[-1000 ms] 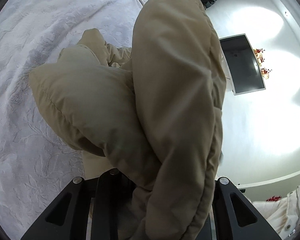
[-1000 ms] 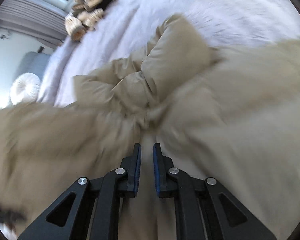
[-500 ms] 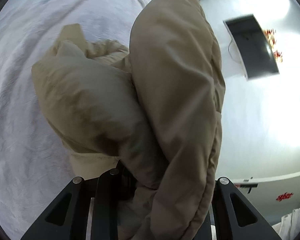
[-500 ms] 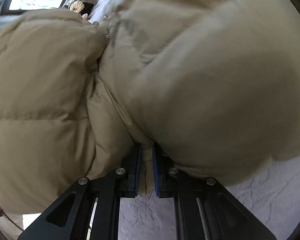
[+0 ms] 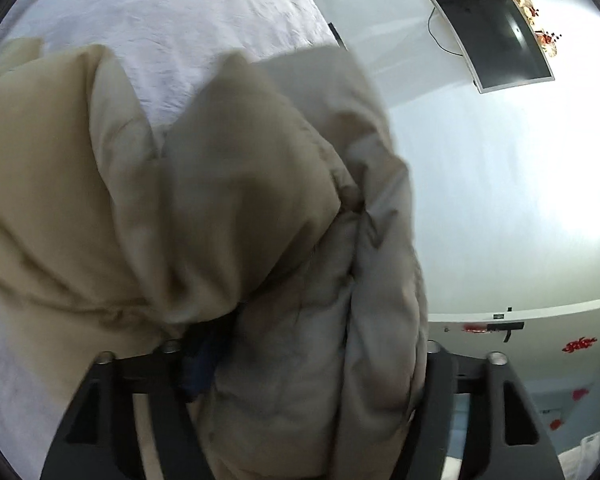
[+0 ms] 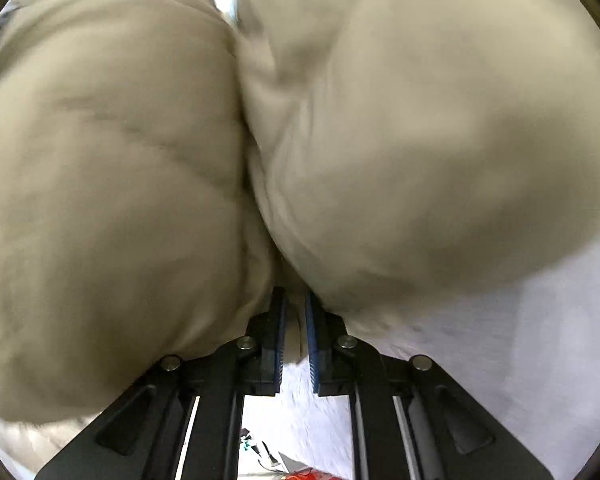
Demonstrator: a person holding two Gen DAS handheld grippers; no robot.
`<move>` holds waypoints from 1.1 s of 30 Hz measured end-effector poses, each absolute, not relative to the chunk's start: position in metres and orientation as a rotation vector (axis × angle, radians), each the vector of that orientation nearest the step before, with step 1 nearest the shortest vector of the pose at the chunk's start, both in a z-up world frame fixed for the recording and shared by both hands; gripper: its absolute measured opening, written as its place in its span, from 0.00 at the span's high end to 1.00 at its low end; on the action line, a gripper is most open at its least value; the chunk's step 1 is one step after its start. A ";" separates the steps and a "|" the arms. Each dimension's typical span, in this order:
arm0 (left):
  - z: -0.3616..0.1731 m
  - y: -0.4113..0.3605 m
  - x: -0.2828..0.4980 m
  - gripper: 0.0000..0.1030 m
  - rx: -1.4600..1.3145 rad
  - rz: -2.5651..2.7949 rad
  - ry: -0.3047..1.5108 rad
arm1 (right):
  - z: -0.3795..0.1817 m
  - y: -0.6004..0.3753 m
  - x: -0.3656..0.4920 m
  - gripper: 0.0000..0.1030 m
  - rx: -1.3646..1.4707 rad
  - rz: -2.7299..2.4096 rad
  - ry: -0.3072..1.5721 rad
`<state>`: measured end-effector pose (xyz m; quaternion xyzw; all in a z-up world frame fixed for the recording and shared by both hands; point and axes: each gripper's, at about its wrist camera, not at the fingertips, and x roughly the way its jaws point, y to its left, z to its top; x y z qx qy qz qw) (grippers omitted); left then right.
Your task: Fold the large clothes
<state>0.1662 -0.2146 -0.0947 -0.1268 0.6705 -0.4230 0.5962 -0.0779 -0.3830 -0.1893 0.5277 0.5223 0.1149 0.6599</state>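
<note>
Left wrist view is showing the beige puffer jacket [image 5: 148, 208] bunching ahead of the left gripper [image 5: 300, 364], with the white bedspread [image 5: 172, 20] beyond it and a wall-mounted screen [image 5: 488, 24] to the far right; the jaws are opening, seemingly to drop this side onto the bed, and padded cloth is lying between them; whether the pads are pressing it I cannot tell; in the right wrist view, the right gripper [image 6: 296, 316] is nearly closed, pinching a thin jacket edge while the bulk is ballooning above the fingers [image 6: 278, 340].
</note>
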 end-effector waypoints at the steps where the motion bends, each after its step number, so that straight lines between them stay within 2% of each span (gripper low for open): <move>1: -0.102 -0.222 0.167 0.32 -0.281 -0.985 1.567 | -0.183 -0.391 -0.081 0.89 1.186 0.245 1.177; 4: -0.118 -0.234 0.169 0.32 -0.301 -0.971 1.597 | -0.160 -0.428 -0.093 0.82 1.126 0.163 1.164; 5: -0.122 -0.238 0.170 0.26 -0.315 -0.968 1.606 | -0.151 -0.442 -0.097 0.74 1.095 0.130 1.159; 6: -0.126 -0.244 0.171 0.22 -0.343 -0.972 1.616 | -0.143 -0.451 -0.100 0.58 1.070 0.105 1.155; 8: -0.130 -0.254 0.176 0.19 -0.392 -0.978 1.642 | -0.127 -0.465 -0.107 0.36 1.026 0.063 1.144; 13: -0.137 -0.266 0.191 0.19 -0.429 -0.953 1.688 | -0.092 -0.479 -0.121 0.32 0.945 0.059 1.106; 15: -0.139 -0.266 0.193 0.19 -0.426 -0.945 1.701 | -0.084 -0.477 -0.120 0.21 0.932 0.079 1.098; 18: -0.135 -0.270 0.193 0.19 -0.393 -0.935 1.706 | -0.090 -0.467 -0.102 0.21 0.977 0.109 1.078; 22: -0.122 -0.312 0.177 0.19 -0.328 -0.929 1.698 | -0.092 -0.452 -0.080 0.21 0.999 0.084 1.064; 23: -0.114 -0.315 0.175 0.19 -0.298 -0.933 1.683 | -0.097 -0.453 -0.073 0.26 0.987 0.031 1.078; 24: -0.105 -0.317 0.175 0.19 -0.276 -0.947 1.661 | -0.102 -0.453 -0.071 0.62 0.986 -0.003 1.088; 25: -0.095 -0.319 0.174 0.19 -0.247 -0.967 1.625 | -0.109 -0.455 -0.067 0.80 1.000 -0.013 1.099; 28: -0.051 -0.313 0.172 0.19 -0.116 -1.012 1.439 | -0.118 -0.467 -0.066 0.83 1.014 -0.058 1.089; 31: -0.043 -0.300 0.179 0.19 -0.031 -0.964 1.356 | -0.119 -0.471 -0.079 0.84 0.967 -0.105 1.093; 33: -0.056 -0.298 0.186 0.22 -0.015 -0.923 1.374 | -0.128 -0.478 -0.087 0.84 1.007 -0.123 1.098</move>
